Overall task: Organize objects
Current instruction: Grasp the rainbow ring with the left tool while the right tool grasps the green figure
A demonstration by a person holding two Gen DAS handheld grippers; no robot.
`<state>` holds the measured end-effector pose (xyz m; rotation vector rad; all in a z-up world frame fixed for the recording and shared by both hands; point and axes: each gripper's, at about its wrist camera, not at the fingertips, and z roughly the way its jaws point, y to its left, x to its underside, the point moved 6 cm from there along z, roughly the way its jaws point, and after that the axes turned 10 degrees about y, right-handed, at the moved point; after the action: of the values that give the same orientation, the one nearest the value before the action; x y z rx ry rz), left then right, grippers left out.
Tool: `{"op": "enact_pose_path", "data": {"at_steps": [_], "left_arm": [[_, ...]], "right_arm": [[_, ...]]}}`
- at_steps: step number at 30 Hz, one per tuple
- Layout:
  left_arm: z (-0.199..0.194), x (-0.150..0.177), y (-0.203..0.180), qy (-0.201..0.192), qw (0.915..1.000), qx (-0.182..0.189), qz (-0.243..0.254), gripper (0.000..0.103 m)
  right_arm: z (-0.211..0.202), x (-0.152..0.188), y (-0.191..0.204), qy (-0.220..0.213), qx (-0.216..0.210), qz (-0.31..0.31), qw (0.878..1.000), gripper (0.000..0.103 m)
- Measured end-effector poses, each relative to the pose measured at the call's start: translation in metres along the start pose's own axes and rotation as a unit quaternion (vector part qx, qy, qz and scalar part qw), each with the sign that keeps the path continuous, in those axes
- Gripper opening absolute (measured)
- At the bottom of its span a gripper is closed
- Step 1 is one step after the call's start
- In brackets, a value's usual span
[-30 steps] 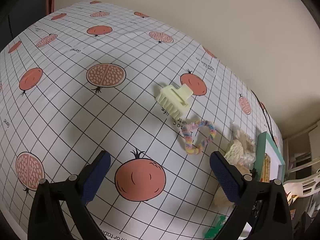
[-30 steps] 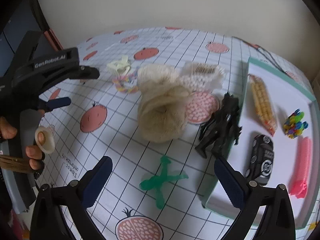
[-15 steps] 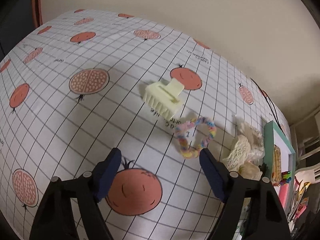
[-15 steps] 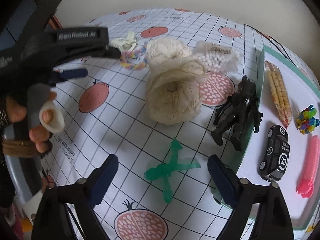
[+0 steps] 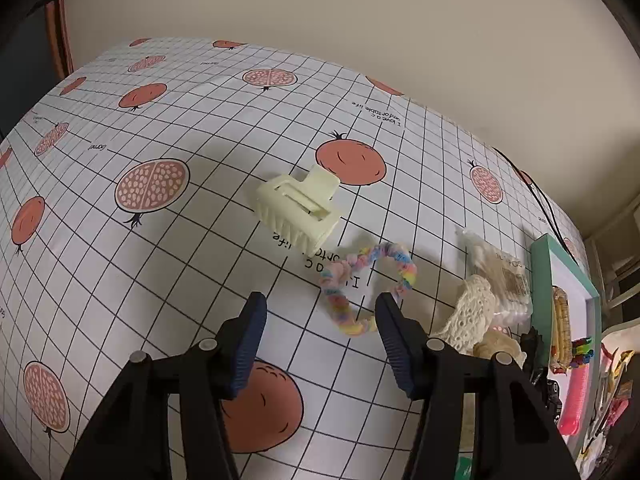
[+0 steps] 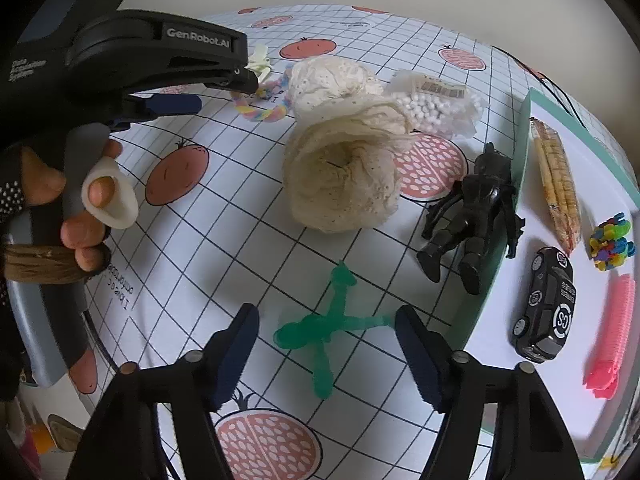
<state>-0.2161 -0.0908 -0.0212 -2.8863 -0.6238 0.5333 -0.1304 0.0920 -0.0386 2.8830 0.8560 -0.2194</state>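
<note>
L gripper (image 5: 318,314) is open wide w/ nothing in it, right by the rainbow hair tie (image 5: 366,288) on the table (image 5: 160,260). It looks soft, light, squishy; pinch one side of the loop. R gripper (image 6: 326,334), open & empty, hangs over the green toy (image 6: 326,330).

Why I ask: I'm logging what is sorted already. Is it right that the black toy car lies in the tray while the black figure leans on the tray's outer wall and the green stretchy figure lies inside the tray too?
Not quite. The green stretchy figure lies on the tablecloth outside the tray, between the right gripper's open fingers, as the right wrist view shows. The black toy car and black figure are as you say.
</note>
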Motion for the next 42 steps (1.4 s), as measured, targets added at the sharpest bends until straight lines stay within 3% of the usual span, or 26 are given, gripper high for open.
{"op": "enact_pose_path", "data": {"at_steps": [1,5,11,22,26,35,42], "left_arm": [[0.001,0.0,0.0,0.0,1.0,-0.001,0.002,0.052],[0.004,0.001,-0.003,0.003,0.9999,-0.008,0.007,0.039],[0.005,0.003,-0.004,0.006,0.9999,-0.012,0.008,0.01],[-0.012,0.001,-0.01,-0.028,0.9994,-0.009,0.015,0.005],[-0.026,-0.003,-0.012,-0.051,0.9986,-0.007,0.012,0.005],[-0.066,-0.01,-0.03,-0.108,0.9938,0.008,0.023,0.005],[-0.09,-0.008,-0.049,-0.138,0.9895,0.024,0.037,0.005]], "right_arm": [[0.0,0.0,-0.001,0.0,0.002,0.001,1.0,0.064],[-0.001,0.001,-0.004,0.002,-0.001,0.003,1.0,0.064],[-0.002,0.001,-0.008,0.003,-0.005,0.006,1.0,0.063],[-0.011,-0.005,-0.013,-0.013,-0.015,0.012,1.0,0.063],[-0.024,-0.001,-0.013,-0.035,-0.024,0.022,0.999,0.063],[-0.046,-0.027,-0.009,-0.099,-0.028,0.046,0.994,0.063],[-0.064,-0.027,-0.031,-0.136,-0.011,0.081,0.987,0.063]]}}
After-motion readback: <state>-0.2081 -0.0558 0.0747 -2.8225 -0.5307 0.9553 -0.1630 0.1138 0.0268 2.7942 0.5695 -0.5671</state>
